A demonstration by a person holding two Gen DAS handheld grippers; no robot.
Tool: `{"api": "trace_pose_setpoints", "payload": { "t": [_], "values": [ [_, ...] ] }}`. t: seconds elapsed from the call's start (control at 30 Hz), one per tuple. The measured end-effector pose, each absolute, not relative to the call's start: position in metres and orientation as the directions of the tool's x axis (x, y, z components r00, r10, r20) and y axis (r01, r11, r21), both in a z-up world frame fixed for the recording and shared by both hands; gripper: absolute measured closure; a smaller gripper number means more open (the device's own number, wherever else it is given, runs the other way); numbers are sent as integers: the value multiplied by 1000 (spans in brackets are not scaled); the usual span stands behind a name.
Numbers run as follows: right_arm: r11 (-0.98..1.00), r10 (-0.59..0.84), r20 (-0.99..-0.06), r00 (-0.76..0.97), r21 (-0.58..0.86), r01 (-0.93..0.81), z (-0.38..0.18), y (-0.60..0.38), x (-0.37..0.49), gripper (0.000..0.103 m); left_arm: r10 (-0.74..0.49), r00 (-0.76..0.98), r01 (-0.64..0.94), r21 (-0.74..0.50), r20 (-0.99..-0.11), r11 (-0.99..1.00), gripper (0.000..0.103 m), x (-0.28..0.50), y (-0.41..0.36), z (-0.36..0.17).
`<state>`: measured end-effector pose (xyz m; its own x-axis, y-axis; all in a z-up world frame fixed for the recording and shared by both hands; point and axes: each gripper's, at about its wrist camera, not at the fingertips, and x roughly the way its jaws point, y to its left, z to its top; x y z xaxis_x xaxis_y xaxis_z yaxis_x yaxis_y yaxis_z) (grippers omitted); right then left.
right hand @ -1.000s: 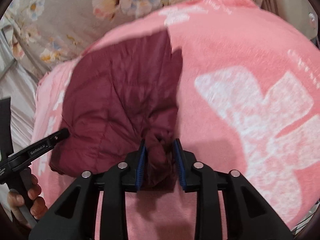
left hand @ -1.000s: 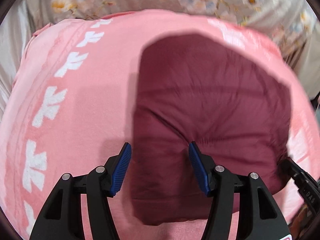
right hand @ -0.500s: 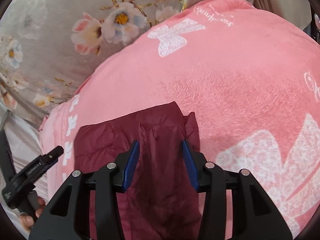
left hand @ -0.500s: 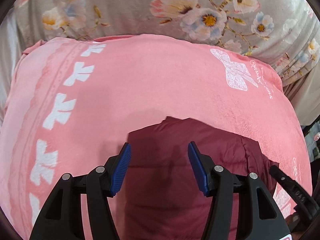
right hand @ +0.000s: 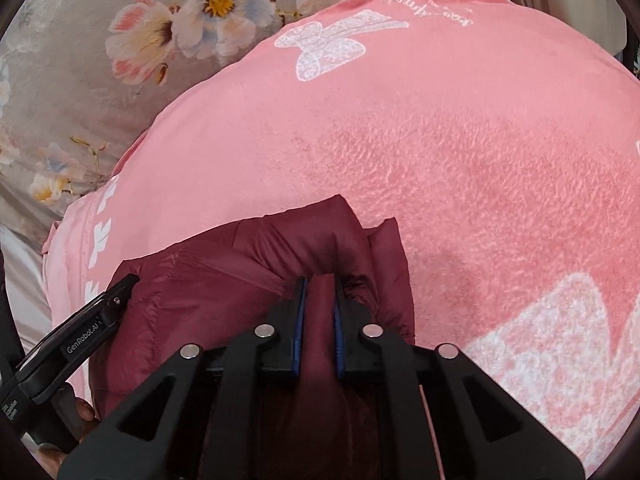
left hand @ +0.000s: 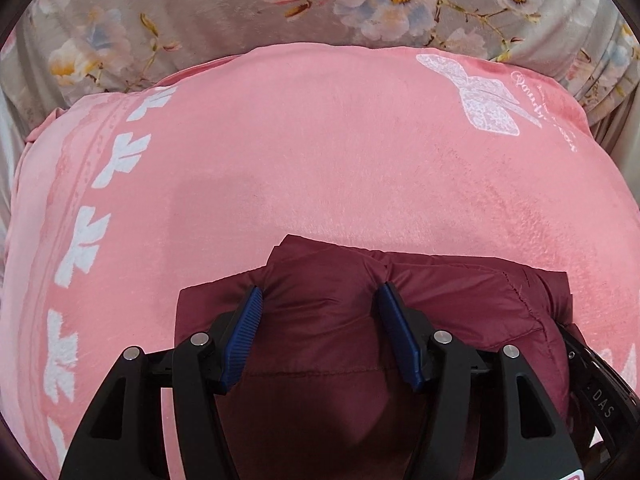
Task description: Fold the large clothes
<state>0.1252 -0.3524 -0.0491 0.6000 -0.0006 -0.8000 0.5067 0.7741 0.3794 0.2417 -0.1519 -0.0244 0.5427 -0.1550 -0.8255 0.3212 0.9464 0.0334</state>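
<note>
A maroon padded jacket (left hand: pixel 460 300) lies bunched at the near edge of a pink blanket (left hand: pixel 320 152) spread over a floral bedsheet (left hand: pixel 208 4), mid-fold. The right gripper (right hand: pixel 319 300), its jaws having just closed, pinches a ridge of the jacket. The left gripper (left hand: pixel 320 316) stands wide, pads sunk against a puffed mound of fabric; whether it grips is unclear. A second ago the jacket lay spread farther up the blanket; now it sits gathered nearer. Next, judging by the bundle, the layers need squaring and flattening.
</note>
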Motion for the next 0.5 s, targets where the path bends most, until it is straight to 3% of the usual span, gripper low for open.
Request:
{"api": "trace_pose_setpoints", "payload": {
  "t": [0.5],
  "values": [
    [823, -69, -792, 606, 298, 484, -60, -340, 133, 96, -90, 619, 307, 134, -780, 942, 41, 236, -167, -42]
  ]
}}
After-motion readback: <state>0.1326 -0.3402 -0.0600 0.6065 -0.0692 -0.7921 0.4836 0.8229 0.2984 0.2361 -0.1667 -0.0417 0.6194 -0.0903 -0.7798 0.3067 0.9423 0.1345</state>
